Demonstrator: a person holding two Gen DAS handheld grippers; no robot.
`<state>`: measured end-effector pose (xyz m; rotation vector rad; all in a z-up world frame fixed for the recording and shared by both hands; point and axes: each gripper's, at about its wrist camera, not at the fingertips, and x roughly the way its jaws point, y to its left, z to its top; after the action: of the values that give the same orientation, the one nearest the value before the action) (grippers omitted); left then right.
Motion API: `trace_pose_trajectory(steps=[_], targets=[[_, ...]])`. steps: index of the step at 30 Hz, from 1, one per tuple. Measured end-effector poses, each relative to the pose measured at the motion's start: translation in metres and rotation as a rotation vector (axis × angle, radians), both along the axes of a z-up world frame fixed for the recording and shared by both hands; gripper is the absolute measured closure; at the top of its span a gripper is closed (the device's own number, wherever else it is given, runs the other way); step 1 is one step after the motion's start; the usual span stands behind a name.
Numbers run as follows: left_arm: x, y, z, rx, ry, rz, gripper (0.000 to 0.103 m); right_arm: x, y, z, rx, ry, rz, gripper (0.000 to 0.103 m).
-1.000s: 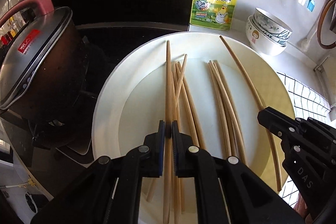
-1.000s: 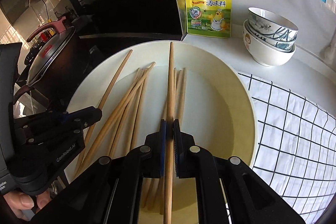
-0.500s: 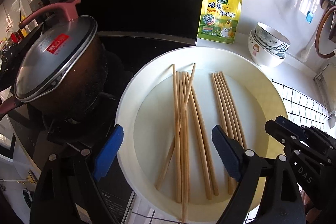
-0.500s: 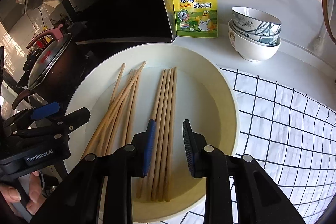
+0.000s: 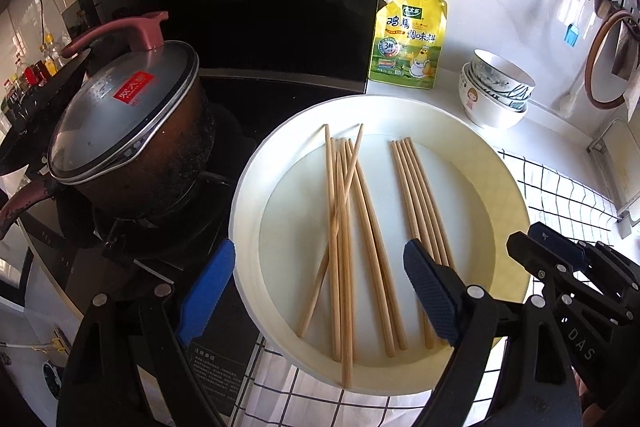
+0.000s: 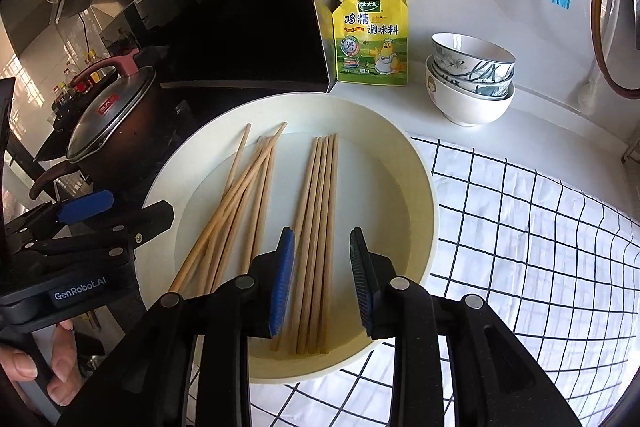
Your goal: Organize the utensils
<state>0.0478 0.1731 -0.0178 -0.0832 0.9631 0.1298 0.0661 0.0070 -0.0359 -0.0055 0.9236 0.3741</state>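
Observation:
A wide cream plate (image 5: 504,211) (image 6: 420,187) holds several wooden chopsticks in two groups. The left group (image 5: 344,211) (image 6: 240,195) lies loosely crossed. The right group (image 5: 420,195) (image 6: 320,195) lies side by side. My left gripper (image 5: 316,291) is open wide and empty, raised above the near end of the left group. My right gripper (image 6: 320,275) is open and empty, raised above the near end of the right group. Each gripper shows at the edge of the other's view.
A lidded dark pot (image 5: 128,131) with a pink handle sits on the stove to the left. A yellow seasoning pouch (image 5: 408,43) and stacked bowls (image 5: 496,95) stand behind the plate. A checked cloth (image 6: 520,247) lies under the plate and to the right.
Both grippers were shut on a chopstick each one second ago. They have opened, let the chopsticks down onto the plate and drawn back and up.

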Motion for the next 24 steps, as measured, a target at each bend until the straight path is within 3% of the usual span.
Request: trace_pose_trajectory(steps=[24], targets=[[-0.01, -0.004, 0.01, -0.003, -0.017, -0.001, 0.018, -0.013, -0.005, 0.014, -0.019, -0.028, -0.02, 0.059]])
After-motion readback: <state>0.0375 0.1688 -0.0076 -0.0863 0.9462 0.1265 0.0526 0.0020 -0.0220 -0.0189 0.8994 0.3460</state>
